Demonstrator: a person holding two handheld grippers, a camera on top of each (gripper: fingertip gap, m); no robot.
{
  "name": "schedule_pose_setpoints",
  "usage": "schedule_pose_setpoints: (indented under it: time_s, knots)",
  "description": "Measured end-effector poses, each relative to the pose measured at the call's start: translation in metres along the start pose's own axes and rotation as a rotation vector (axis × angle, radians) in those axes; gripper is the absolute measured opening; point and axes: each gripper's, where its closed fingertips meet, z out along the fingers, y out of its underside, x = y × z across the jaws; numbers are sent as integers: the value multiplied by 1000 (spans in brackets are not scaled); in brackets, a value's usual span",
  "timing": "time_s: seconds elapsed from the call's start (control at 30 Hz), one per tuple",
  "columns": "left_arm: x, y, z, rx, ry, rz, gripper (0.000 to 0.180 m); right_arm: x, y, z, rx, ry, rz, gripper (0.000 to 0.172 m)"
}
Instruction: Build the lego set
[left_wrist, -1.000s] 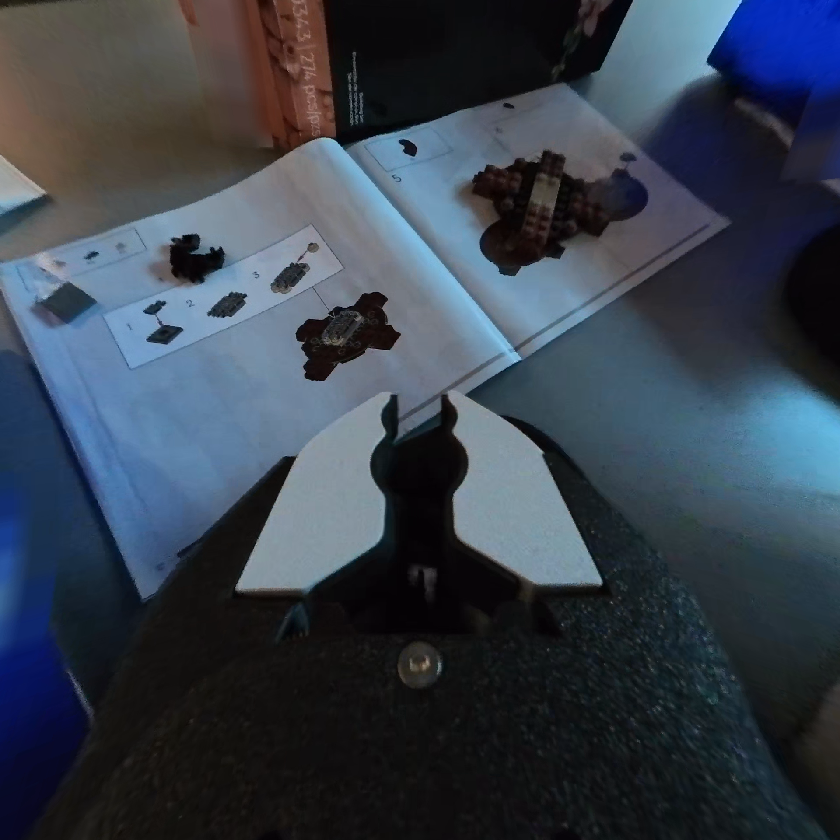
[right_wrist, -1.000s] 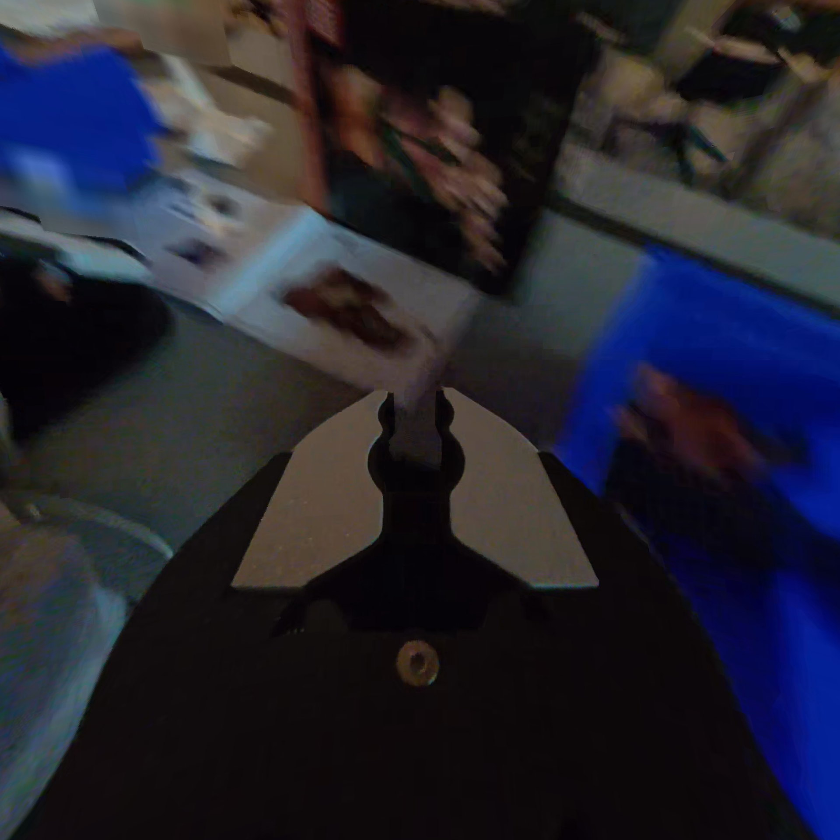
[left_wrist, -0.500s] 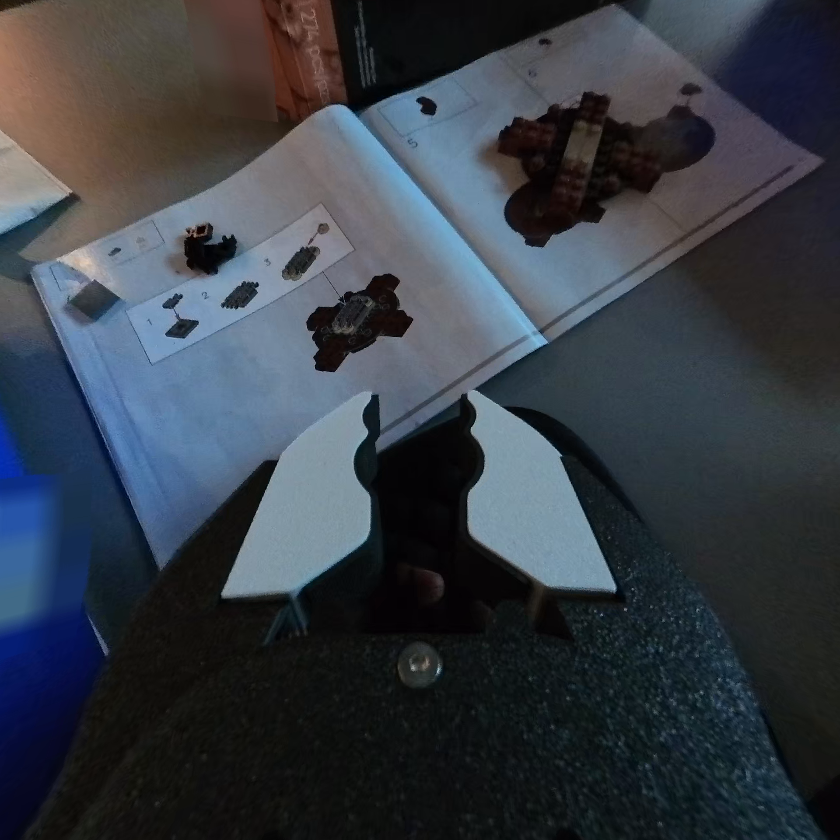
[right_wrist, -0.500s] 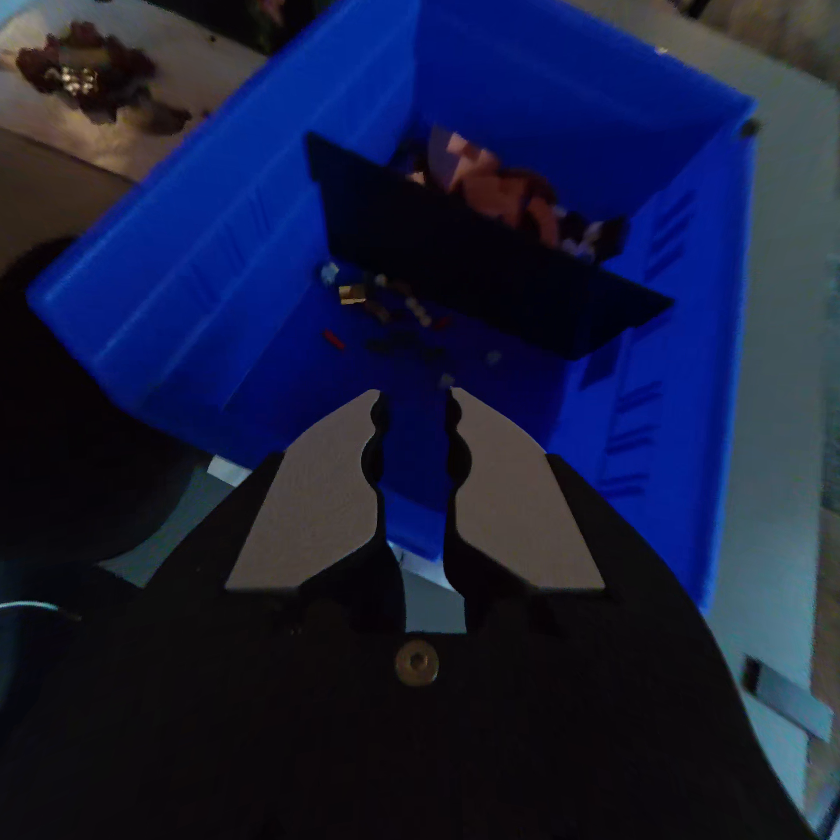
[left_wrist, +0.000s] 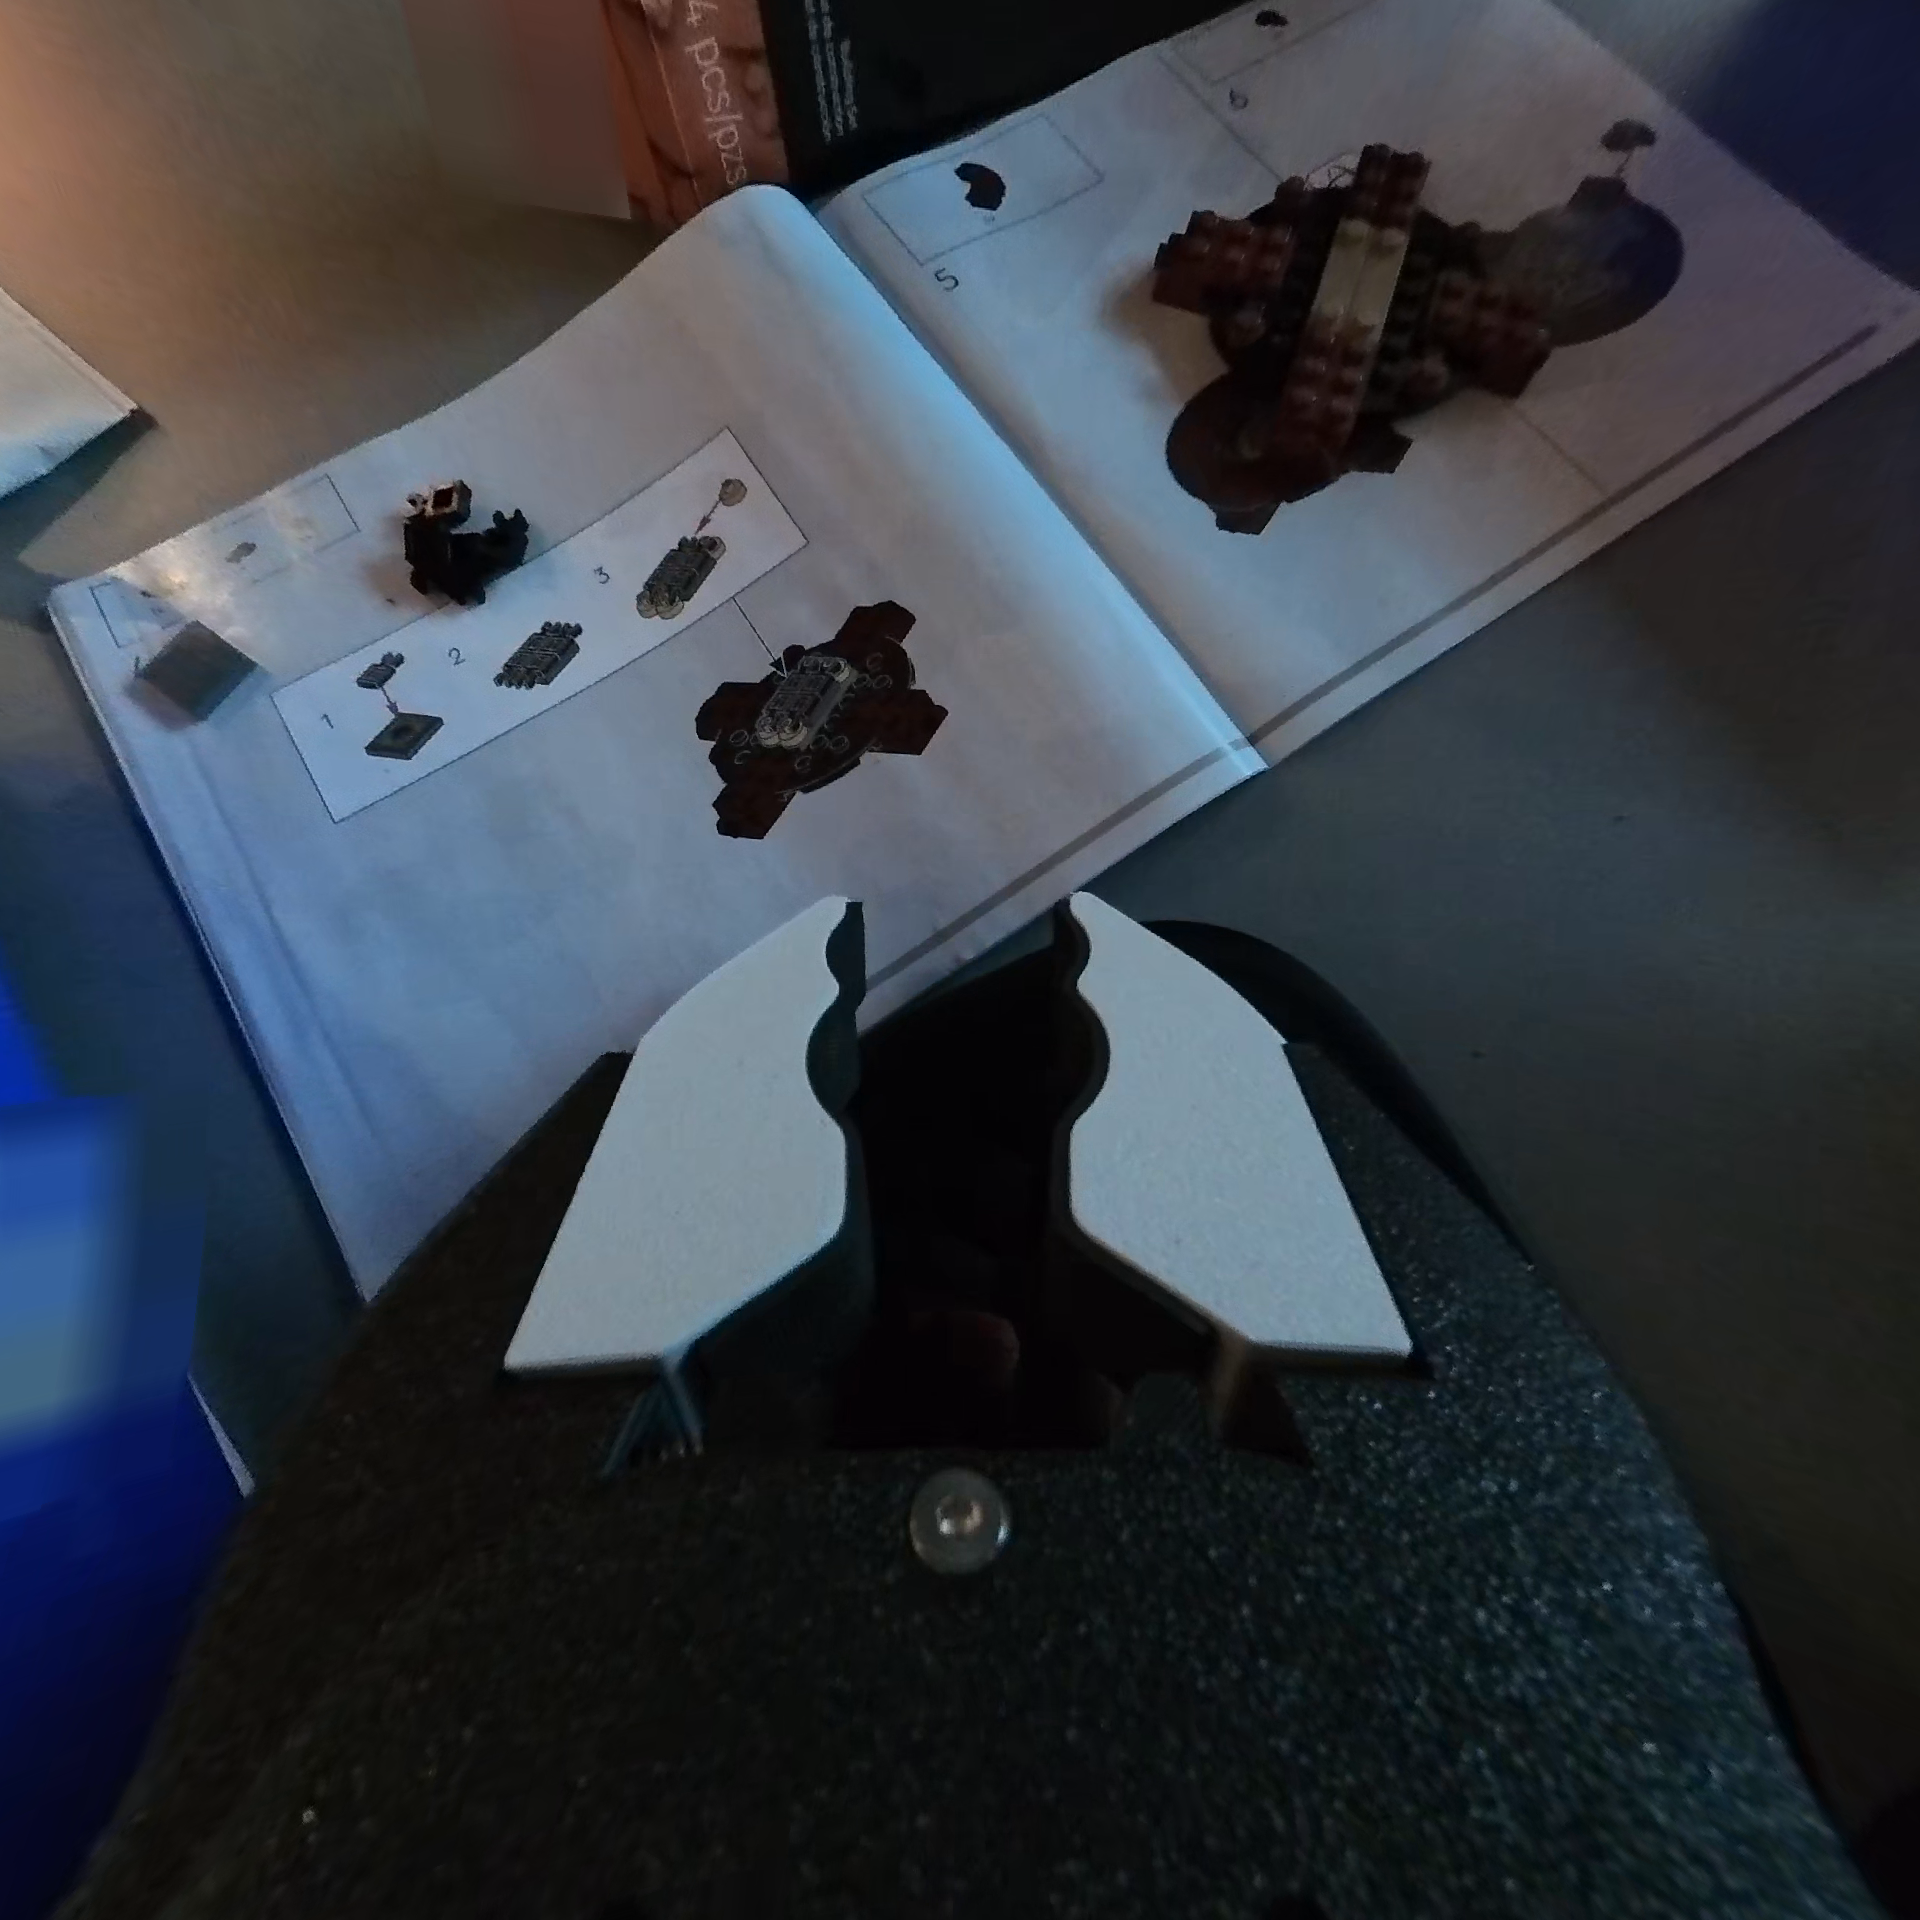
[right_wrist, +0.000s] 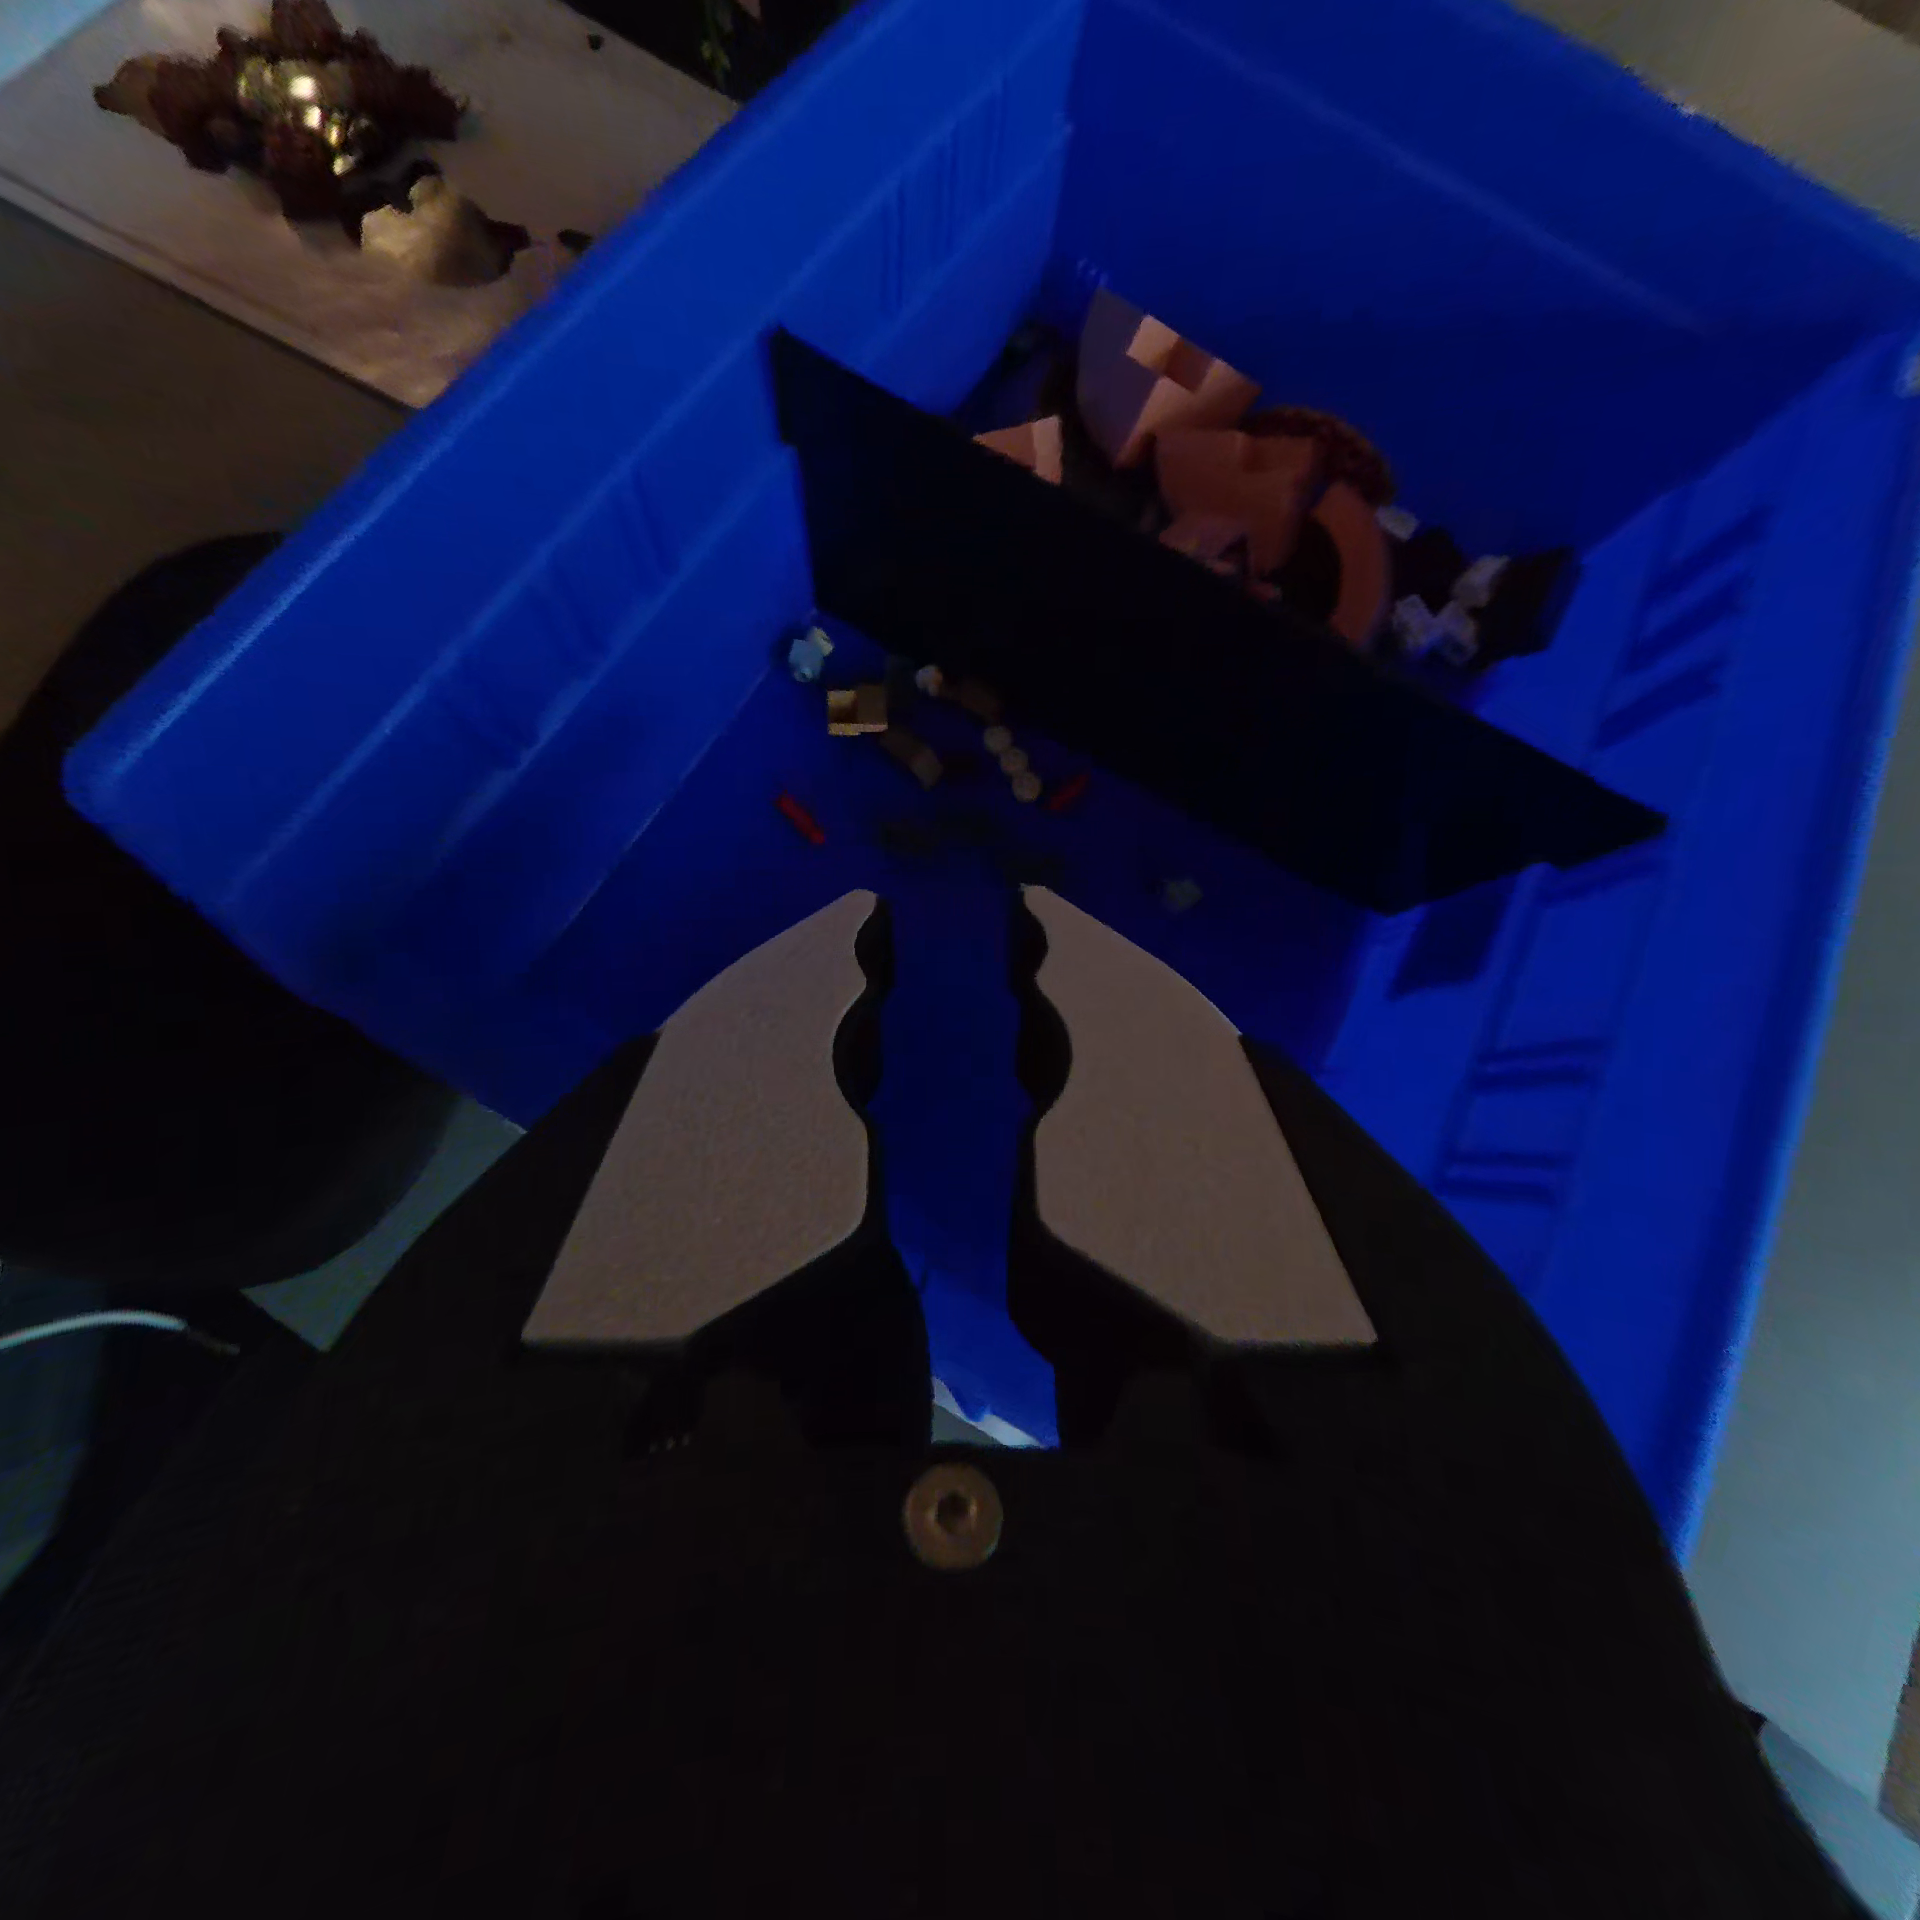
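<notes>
In the left wrist view my left gripper (left_wrist: 958, 920) is open and empty above the near edge of an open instruction booklet (left_wrist: 582, 935). A brown brick model (left_wrist: 1340, 301) with a tan strip stands on the booklet's right page. A small black brick cluster (left_wrist: 457, 540) and a dark flat tile (left_wrist: 192, 670) lie on the left page. In the right wrist view my right gripper (right_wrist: 951, 904) is open and empty over the front compartment of a blue bin (right_wrist: 499, 582). Several small loose pieces (right_wrist: 914, 727) lie on the bin floor just beyond my fingertips.
A dark divider (right_wrist: 1143, 644) splits the bin; pink and brown parts (right_wrist: 1247, 488) fill the far compartment. A box (left_wrist: 790, 94) stands behind the booklet. A blue bin edge (left_wrist: 73, 1299) is at the left. The brown model also shows in the right wrist view (right_wrist: 301, 125). The left gripper's tips are roughly 50 cm from the right gripper's. From the left gripper's tips to the dark flat tile (left_wrist: 192, 670) is close to 15 cm.
My left jaws opened wider and the gripper moved closer to the booklet. My right gripper swung from the booklet to the blue bin and came nearer to its front compartment.
</notes>
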Motion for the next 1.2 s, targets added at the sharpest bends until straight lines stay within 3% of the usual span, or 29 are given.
schedule_pose_setpoints:
  time_s: [0.3, 0.5, 0.63, 0.77, 1.2]
  knots:
    - [1, 0, 0, 0, 24, -17, 35, -6, -9, 8, -52, -53, -59, 18]
    - [1, 0, 0, 0, 25, -13, 36, -15, -36, 33, -38, -161, -91, 6]
    - [1, -1, 0, 8, 21, -9, 36, -1, -32, 52, -128, -147, -171, 3]
    - [1, 0, 0, 5, 6, 5, 36, -2, -21, 59, -179, -197, -130, 4]
    - [1, 0, 1, 0, 8, 1, 37, -6, -3, 68, -288, -219, -67, 26]
